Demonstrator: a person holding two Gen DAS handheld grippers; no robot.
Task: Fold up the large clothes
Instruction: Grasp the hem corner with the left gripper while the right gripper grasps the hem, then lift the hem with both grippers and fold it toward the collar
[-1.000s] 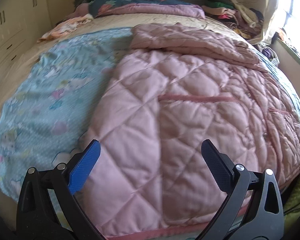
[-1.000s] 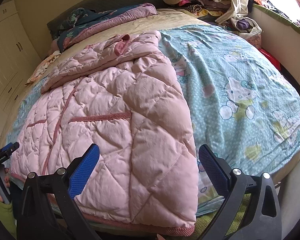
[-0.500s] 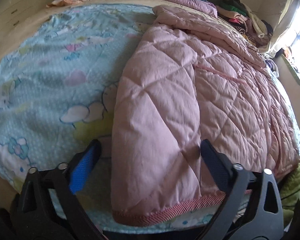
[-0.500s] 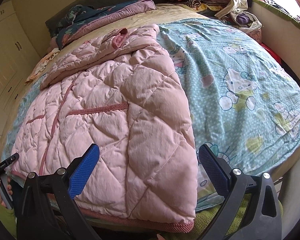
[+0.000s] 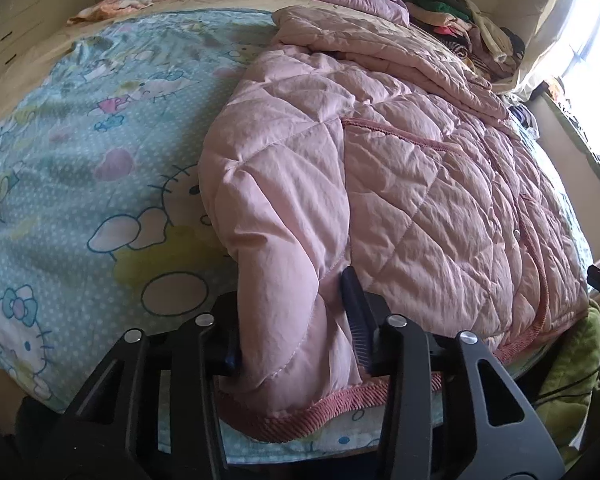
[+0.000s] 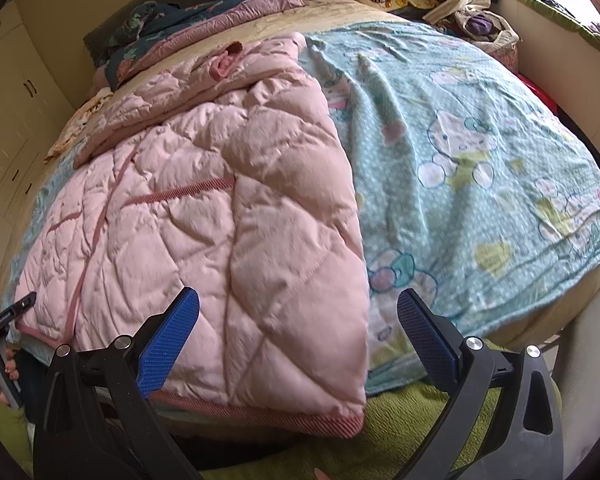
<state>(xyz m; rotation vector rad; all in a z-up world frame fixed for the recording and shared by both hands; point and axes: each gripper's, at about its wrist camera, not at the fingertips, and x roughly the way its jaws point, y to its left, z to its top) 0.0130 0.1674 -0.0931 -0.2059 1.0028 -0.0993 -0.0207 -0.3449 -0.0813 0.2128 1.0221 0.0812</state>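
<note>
Pinching the pink quilted coat (image 5: 400,168) hem (collar far), left gripper (image 5: 296,320) clamps; right gripper (image 6: 300,332) gapes.

Lying spread on the sheet (image 6: 480,168) across the bed (image 6: 580,292): the quilted coat (image 6: 228,208), hem (image 6: 292,420) running along the near edge, top end reaching toward the far side. Sitting behind the coat at the head of the bed: the folded blanket (image 6: 220,20). Piling up at the far corner beside the window: the heap of clothes (image 5: 472,28). Closing around the coat's near corner just above the hem: the left tongs (image 5: 296,344). Hovering spread over the opposite near corner, not touching: the right tongs (image 6: 300,340).
</note>
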